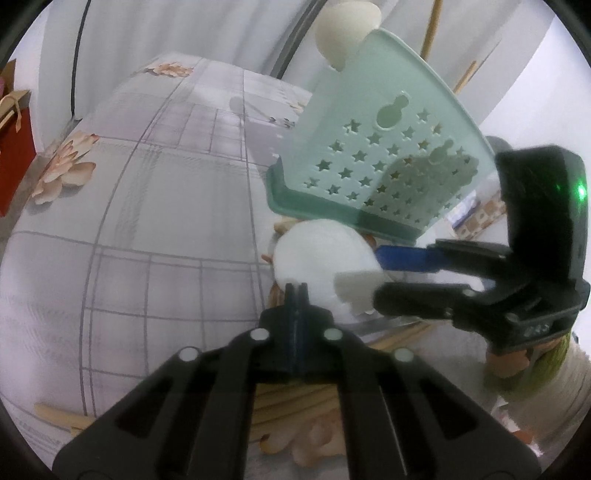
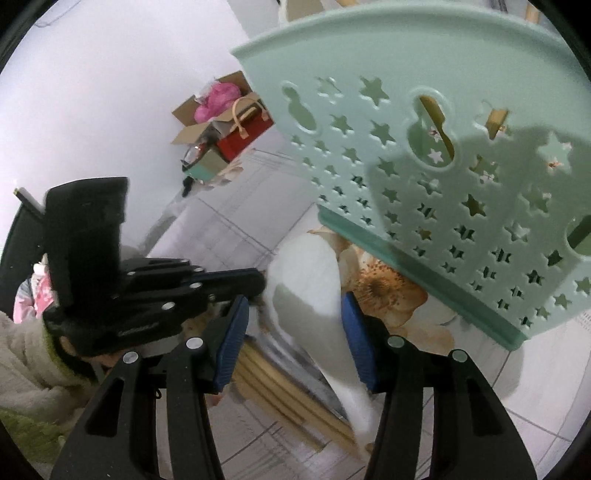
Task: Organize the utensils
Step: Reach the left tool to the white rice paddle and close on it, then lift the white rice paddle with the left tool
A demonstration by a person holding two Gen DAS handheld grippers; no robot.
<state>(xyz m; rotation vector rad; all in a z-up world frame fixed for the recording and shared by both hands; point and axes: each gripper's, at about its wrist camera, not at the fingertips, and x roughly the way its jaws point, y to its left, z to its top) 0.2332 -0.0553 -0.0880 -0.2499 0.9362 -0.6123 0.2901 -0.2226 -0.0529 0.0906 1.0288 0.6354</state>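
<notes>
A white ceramic spoon point(image 1: 317, 258) is held up in front of a mint-green utensil holder point(image 1: 384, 158) with star holes. My left gripper point(image 1: 296, 291) is shut on the rim of the spoon's bowl. My right gripper point(image 2: 293, 328) is open, its blue pads on either side of the spoon's handle point(image 2: 332, 350); whether they touch it I cannot tell. It shows from the side in the left wrist view point(image 1: 384, 275). The left gripper point(image 2: 258, 286) shows in the right wrist view at the spoon's bowl point(image 2: 306, 273). The holder point(image 2: 443, 155) has chopsticks and a cream spoon point(image 1: 343, 29) in it.
Several wooden chopsticks point(image 1: 295, 406) and a metal utensil point(image 1: 380, 325) lie on the floral tablecloth point(image 1: 147, 206) under the spoon. Chopsticks also show in the right wrist view point(image 2: 280, 391). A red bag point(image 2: 243, 136) and cardboard box point(image 2: 199, 110) stand beyond the table.
</notes>
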